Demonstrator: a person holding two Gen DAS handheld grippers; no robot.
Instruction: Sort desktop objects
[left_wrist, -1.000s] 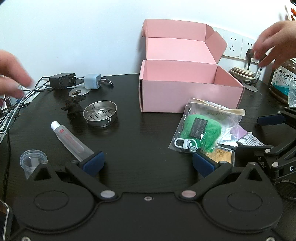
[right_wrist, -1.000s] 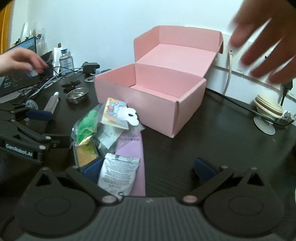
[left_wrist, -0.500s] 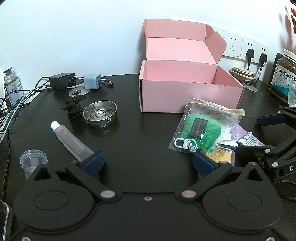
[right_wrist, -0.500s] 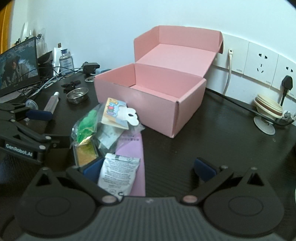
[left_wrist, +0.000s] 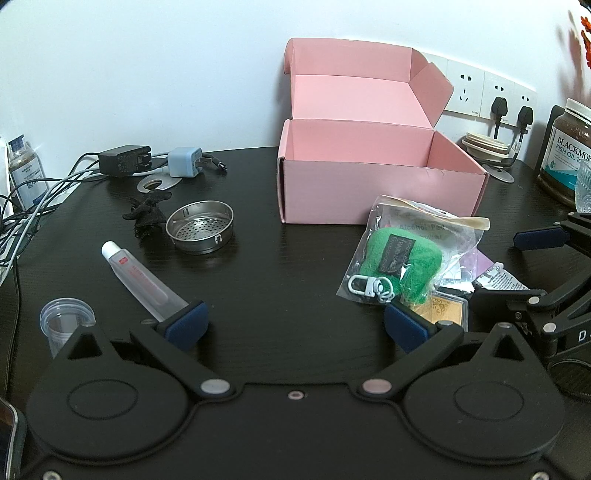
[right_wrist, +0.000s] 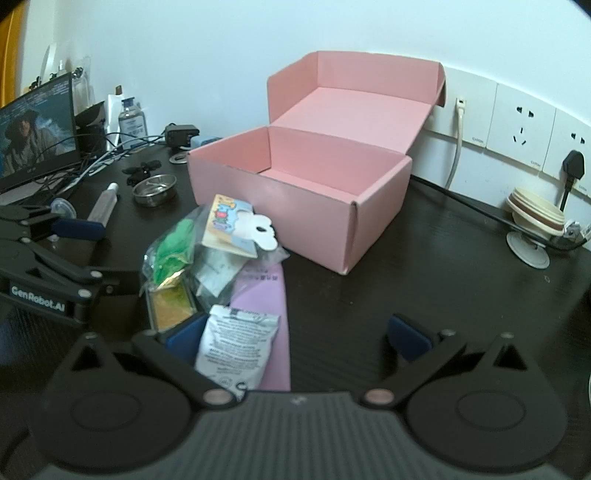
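Observation:
An open pink box (left_wrist: 380, 184) (right_wrist: 295, 188) stands on the dark desk with its lid up. Before it lies a pile: a clear bag with a green plush keychain (left_wrist: 400, 260) (right_wrist: 170, 254), a gold tin (left_wrist: 445, 312) (right_wrist: 170, 304), a purple card (right_wrist: 271, 314) and a white sachet (right_wrist: 236, 349). A clear tube (left_wrist: 142, 282), a metal strainer (left_wrist: 199, 227) and a small plastic cup (left_wrist: 66, 325) lie to the left. My left gripper (left_wrist: 295, 326) rests low on the desk, open and holding nothing. My right gripper (right_wrist: 295, 338) is open too, its left finger beside the sachet.
Chargers (left_wrist: 147, 162) and cables (left_wrist: 33, 195) crowd the back left, with a small bottle (left_wrist: 24, 168) and a laptop screen (right_wrist: 37, 125). A fish oil jar (left_wrist: 567, 151), stacked lids (right_wrist: 535, 212) and wall sockets (right_wrist: 521, 122) sit at the right. A black figure (left_wrist: 146, 214) lies near the strainer.
The person's two hands, seen a second ago at the frame edges, have left both views. Neither gripper nor any object has moved.

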